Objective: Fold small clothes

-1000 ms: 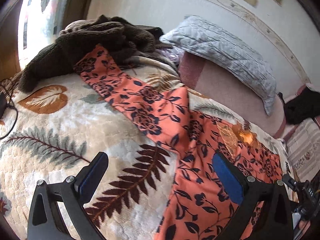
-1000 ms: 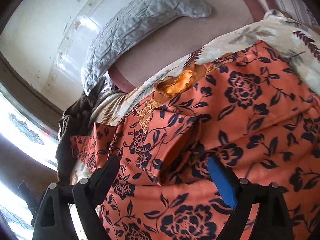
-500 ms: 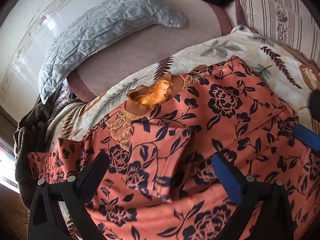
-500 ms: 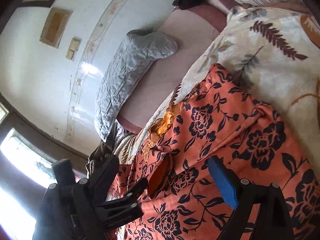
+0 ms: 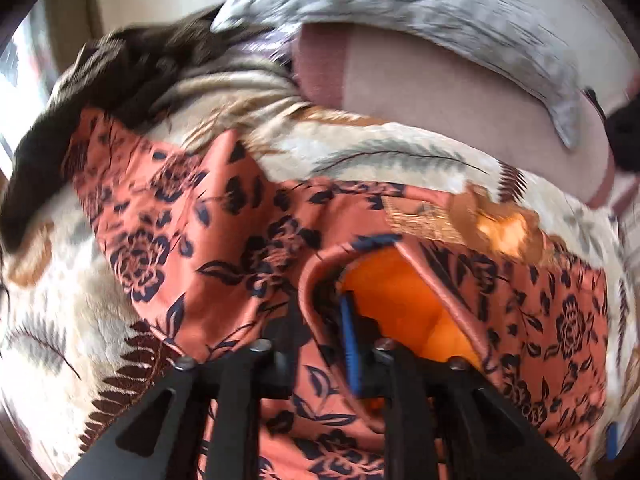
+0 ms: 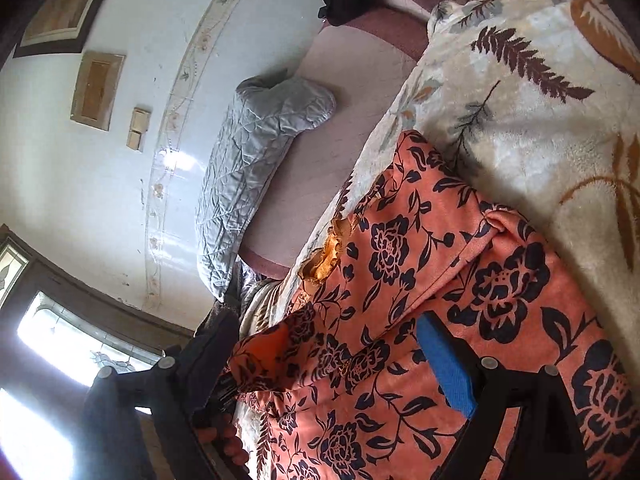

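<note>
Left gripper (image 5: 320, 320) closing, pinching sleeve (image 5: 316, 280) edge. Right gripper (image 6: 320, 360) hovering spread over garment (image 6: 500, 280). Thin bite risking slip, folding crooked.

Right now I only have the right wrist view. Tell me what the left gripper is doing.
Observer: The left gripper has just been closing its jaws on an edge of the floral garment, with fabric pinched between them.
Operator: Say where its fingers sit.
Observer: The blue-padded finger is inside the opening, against the bright orange lining; the other is outside.
Operator: Report what lies beyond.
Observer: The garment's far end runs up to a dark brown fuzzy pile.
</note>
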Tool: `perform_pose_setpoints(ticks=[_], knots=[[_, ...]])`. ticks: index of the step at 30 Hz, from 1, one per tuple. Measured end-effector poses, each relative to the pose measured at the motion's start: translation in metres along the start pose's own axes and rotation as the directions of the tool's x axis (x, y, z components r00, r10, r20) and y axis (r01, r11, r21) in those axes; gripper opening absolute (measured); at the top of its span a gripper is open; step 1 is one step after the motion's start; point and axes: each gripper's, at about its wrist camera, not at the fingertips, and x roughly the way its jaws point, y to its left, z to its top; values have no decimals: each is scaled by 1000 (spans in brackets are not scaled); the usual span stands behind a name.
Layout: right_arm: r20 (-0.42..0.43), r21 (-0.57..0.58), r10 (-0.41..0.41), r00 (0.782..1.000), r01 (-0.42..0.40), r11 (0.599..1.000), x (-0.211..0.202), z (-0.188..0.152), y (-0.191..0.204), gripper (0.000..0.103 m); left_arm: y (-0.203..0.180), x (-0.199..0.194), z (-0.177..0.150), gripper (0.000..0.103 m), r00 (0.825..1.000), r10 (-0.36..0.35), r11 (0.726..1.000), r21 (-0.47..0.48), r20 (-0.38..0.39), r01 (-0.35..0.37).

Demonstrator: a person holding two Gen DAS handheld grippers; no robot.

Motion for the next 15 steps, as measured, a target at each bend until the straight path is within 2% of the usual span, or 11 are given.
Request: perform_pose_setpoints(ticks=[1,2,3,5,7,10,12,14,15], knots=[[-4,-3,0,1000,0,1000,1,0,0,92,18,7,2,59,999,28,999,-46,-27,-29],[-10,-1,-2,1000,2,1000,3,0,-1,92,31,8,-1,64,998,56,995,-76,-29,-58],[-15,7,-7,1000,7,1000,4,-1,-2,92,42,7,-4,64,998,64,994,-87,-23,-65],[-24,16,-10,1000,10,1000,9,-1,-3,92,52,1,-12,64,999,29,998,-59,-15,-30],[-29,7,-16,999,17,1000,12,-3,-2,92,55,-15,-21,64,999,3,1000,-28,40,-2],[-52,-9,-18,998,17,1000,18,-6,1,93,37,-36,-30,64,992,-88,994,69,87,82],[-57,-13,-23,998,23,1000,21,-8,2,92,15,-37,-32,64,988,-131,980,164,82,116],[-61,-22,-30,998,28,999,24,-10,3,92,-7,-28,-34,64,991,-117,966,237,60,100],[-66,-25,-32,997,30,999,26,-11,4,92,-12,-17,-35,64,996,-76,965,254,50,61]])
